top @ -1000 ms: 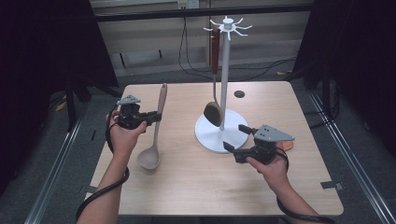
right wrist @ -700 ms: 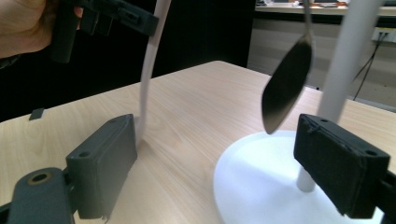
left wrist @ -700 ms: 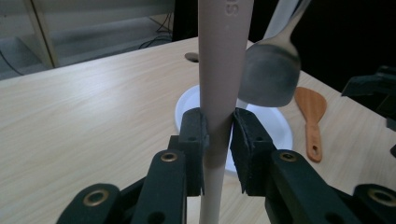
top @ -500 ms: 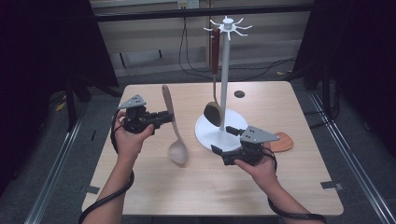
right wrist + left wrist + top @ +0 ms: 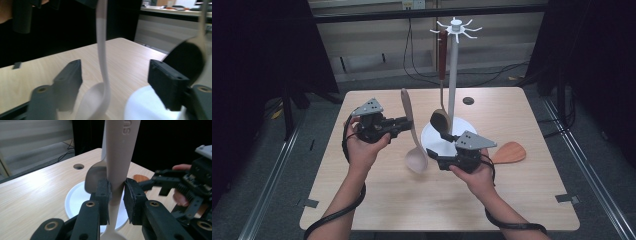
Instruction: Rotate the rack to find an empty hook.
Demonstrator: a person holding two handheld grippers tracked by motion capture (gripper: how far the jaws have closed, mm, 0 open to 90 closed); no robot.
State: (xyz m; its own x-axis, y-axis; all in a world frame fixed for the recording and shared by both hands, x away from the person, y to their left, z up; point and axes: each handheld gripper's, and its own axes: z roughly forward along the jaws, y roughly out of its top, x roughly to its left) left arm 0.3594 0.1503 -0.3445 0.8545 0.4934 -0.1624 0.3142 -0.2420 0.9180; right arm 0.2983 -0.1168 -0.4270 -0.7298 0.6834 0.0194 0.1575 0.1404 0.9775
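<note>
My left gripper (image 5: 406,122) (image 5: 116,195) is shut on the handle of a pale beige spoon (image 5: 412,135) (image 5: 119,160), held upright above the table with its bowl hanging down. My right gripper (image 5: 433,156) (image 5: 120,82) is open, its jaws on either side of the spoon's bowl (image 5: 93,105) without touching it. A white utensil stand (image 5: 452,75) rises from a round white base (image 5: 437,141) (image 5: 75,202). A dark ladle with a reddish handle (image 5: 441,95) (image 5: 187,60) hangs from one of its hooks.
A flat reddish-brown wooden spatula (image 5: 508,152) lies on the table right of my right hand. A small dark hole (image 5: 468,101) (image 5: 78,166) marks the tabletop behind the stand. Cables trail from both grippers off the table's near edge.
My left gripper lifted the spoon off the table and carried it right toward the stand. My right gripper moved left off the spatula to the spoon's bowl.
</note>
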